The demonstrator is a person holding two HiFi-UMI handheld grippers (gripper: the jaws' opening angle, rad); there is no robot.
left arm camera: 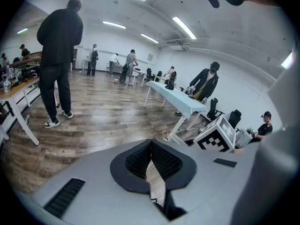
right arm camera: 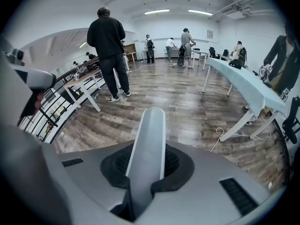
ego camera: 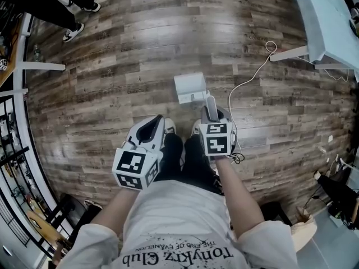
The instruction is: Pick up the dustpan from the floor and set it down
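Observation:
The white dustpan (ego camera: 189,87) rests on the wooden floor just ahead of my feet, and its pale handle (ego camera: 211,104) rises toward me. My right gripper (ego camera: 211,113) is shut on that handle. In the right gripper view the handle (right arm camera: 150,139) runs up between the dark pads and past the right gripper (right arm camera: 149,150). The pan itself is hidden in that view. My left gripper (ego camera: 157,122) hangs beside it to the left, above my left shoe. Its tips meet with nothing between them, as the left gripper (left arm camera: 151,144) view also shows.
A pale table (ego camera: 322,21) stands at the upper right, with a white cable (ego camera: 252,77) trailing over the floor toward my right foot. A person in black (ego camera: 70,4) stands at the upper left. Railings and a desk leg (ego camera: 39,66) line the left edge.

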